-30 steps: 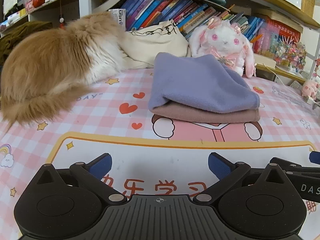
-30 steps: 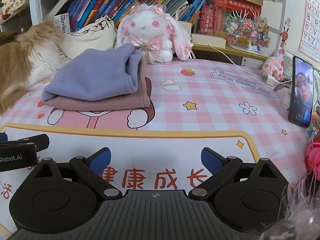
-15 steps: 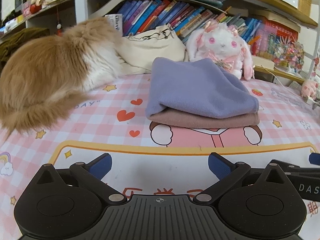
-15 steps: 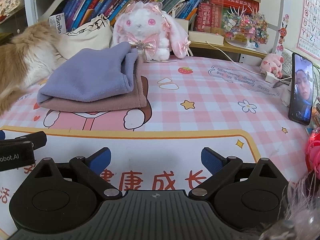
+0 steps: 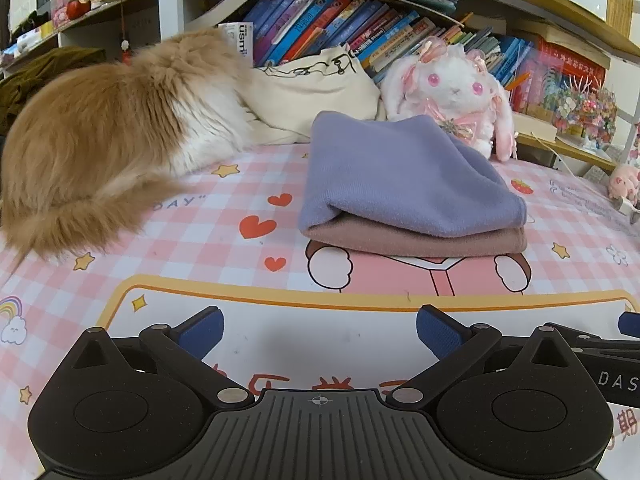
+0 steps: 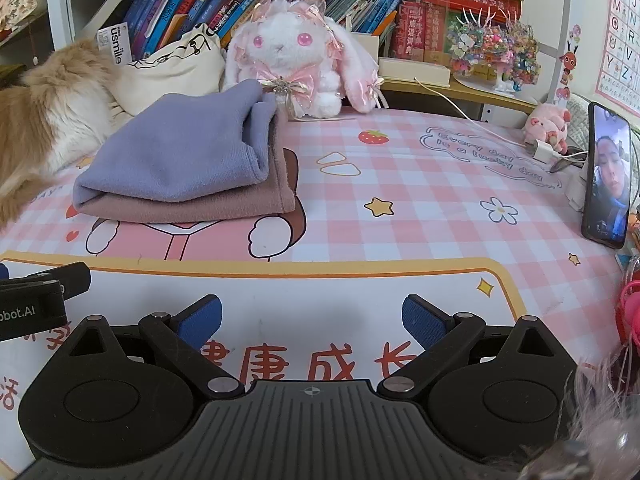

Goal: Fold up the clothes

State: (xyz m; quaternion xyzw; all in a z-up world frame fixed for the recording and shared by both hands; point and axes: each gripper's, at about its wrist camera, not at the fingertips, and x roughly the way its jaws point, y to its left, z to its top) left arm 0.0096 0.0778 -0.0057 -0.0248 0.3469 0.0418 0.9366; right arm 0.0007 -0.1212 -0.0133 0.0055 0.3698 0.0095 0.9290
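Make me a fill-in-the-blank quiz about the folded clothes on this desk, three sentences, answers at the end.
1. The purple garment lies on top of the folded ____ garment.
2. The jaws of both the left gripper and the right gripper are ____ and hold nothing.
3. The furry animal beside the stack is a ____.

Answers: pink; open; cat

Cat: head hidden behind cream bag, body cut by left frame edge. Mauve garment mostly covered by purple garment. Book titles behind cat unreadable.
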